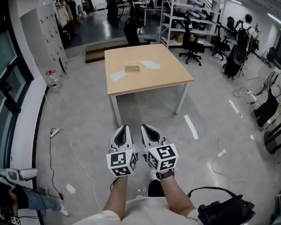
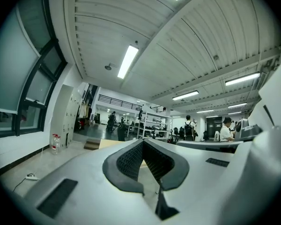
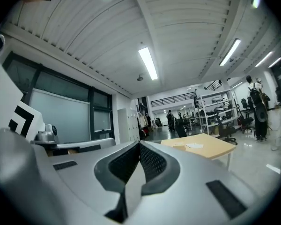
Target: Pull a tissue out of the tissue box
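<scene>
A small tan tissue box (image 1: 132, 67) stands on the light wooden table (image 1: 168, 78), far ahead of me in the head view. Loose white tissues lie beside it, one to the left (image 1: 117, 75) and some to the right (image 1: 150, 64). My left gripper (image 1: 123, 127) and right gripper (image 1: 147, 126) are held side by side low over the floor, well short of the table, pointing level toward it. Both are shut with nothing between the jaws. The left gripper view shows the left gripper (image 2: 143, 142) and a sliver of the table (image 2: 110, 144). The right gripper view shows the right gripper (image 3: 139, 143) and the table (image 3: 206, 146) with tissues (image 3: 195, 146).
Grey floor lies between me and the table. A cable and power strip (image 1: 54, 132) lie at the left, another cable and power strip (image 1: 221, 153) at the right. Beyond the table are office chairs (image 1: 192, 46) and shelves (image 1: 185, 18). A wooden step (image 1: 96, 52) is behind it.
</scene>
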Demonstrator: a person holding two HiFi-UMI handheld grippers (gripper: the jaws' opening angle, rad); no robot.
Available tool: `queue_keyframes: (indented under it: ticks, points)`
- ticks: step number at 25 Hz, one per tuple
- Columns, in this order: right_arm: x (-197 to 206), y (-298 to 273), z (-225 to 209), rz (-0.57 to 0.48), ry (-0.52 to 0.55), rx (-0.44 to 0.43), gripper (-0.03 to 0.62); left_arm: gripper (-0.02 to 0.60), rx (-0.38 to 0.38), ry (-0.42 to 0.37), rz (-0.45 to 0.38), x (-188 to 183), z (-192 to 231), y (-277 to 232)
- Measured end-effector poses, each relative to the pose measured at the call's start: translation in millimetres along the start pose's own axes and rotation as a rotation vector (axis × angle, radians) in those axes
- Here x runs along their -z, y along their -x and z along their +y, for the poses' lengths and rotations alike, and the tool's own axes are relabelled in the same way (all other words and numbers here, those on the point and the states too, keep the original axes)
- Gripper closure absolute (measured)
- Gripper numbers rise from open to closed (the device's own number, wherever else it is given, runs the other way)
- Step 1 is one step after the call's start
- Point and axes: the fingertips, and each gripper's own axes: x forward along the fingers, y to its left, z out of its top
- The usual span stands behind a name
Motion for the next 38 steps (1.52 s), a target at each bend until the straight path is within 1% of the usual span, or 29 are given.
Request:
queue_keyframes:
  ticks: [4, 7, 14, 19, 22, 25, 27, 31, 35, 38]
  points:
    - [-22, -43, -38, -0.034, 0.011, -0.017, 0.591, 0.581, -0.024, -0.034, -0.029, -16, 5, -50]
    - [-43, -67, -63, -0.065, 0.021, -0.040, 0.591, 0.581, -0.038, -0.053, -0.043, -27, 0, -84]
    - [-68, -113, -125, -0.097, -0.022, -0.078, 0.591, 0.581, -0.069, -0.080, -0.063, -37, -15, -160]
    - [-65, -137, -170, -0.070, -0.009, -0.079, 0.591, 0.581, -0.104, -0.072, -0.039, -26, -24, -209]
    - [-61, -144, -193, -0.085, -0.057, -0.095, 0.591, 0.581, -0.108, -0.056, -0.025, -15, -31, -230]
    - [-47, -157, -211, -0.038, -0.075, -0.083, 0.591, 0.581, -0.104, -0.056, 0.014, 0, -32, -251]
    - [-41, -169, -219, -0.007, -0.050, -0.076, 0.591, 0.581, -0.112, -0.075, 0.033, 4, -27, -264]
    - [-32, -195, -242, 0.010, -0.021, -0.030, 0.591, 0.581, -0.160, -0.095, 0.062, 15, -4, -293]
    - [-16, -239, -263, 0.054, -0.014, -0.006, 0.591, 0.581, -0.164, -0.135, 0.090, 31, 23, -332]
    - [-19, -282, -267, 0.063, 0.010, -0.002, 0.591, 0.581, -0.162, -0.146, 0.092, 30, 51, -368]
